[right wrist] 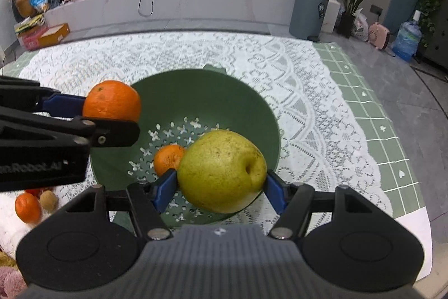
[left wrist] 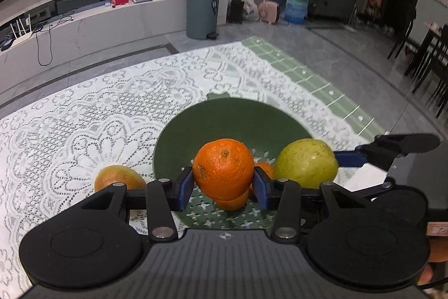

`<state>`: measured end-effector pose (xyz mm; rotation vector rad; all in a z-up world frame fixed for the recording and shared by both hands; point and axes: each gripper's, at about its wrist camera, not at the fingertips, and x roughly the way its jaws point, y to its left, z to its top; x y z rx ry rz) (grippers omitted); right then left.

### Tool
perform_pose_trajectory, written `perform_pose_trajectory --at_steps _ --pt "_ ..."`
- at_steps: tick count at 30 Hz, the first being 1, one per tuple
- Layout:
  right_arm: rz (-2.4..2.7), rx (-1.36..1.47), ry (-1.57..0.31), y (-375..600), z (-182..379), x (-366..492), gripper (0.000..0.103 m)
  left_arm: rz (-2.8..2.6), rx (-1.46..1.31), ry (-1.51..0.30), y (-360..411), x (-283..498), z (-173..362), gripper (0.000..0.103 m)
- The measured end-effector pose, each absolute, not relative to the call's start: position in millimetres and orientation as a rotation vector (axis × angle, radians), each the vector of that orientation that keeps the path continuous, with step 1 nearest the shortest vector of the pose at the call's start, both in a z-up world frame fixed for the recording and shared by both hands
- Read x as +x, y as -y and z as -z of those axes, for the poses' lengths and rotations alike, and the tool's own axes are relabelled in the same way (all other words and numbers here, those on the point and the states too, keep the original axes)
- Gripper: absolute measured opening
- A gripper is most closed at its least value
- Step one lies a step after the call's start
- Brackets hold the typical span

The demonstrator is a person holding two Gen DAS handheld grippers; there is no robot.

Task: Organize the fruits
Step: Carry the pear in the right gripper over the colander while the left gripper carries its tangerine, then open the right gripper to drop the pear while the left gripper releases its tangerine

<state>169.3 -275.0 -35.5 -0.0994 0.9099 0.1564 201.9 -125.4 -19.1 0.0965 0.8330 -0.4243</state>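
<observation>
Both grippers are loaded: my left gripper (left wrist: 224,184) has its blue pads clamped on a round orange mandarin (left wrist: 223,168), and my right gripper (right wrist: 221,187) grips a yellow-green pear (right wrist: 222,170). I hold each above the dark green perforated plastic colander bowl (right wrist: 212,91) on the white lace tablecloth (right wrist: 173,52). One small orange (right wrist: 168,159) already lies inside. I judge the job partly done: another mandarin (right wrist: 27,207) and a brownish fruit (right wrist: 49,199) wait on the cloth at the left, plus an orange fruit (left wrist: 117,177) beside the bowl
</observation>
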Motion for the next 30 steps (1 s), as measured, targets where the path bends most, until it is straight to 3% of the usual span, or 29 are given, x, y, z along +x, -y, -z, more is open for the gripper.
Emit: perform_pose_trajectory --at_steps 30 --pt "-0.256 -0.31 -1.025 251 56 190 0.065 0.408 0.198 -0.983 138 229 62 0.052"
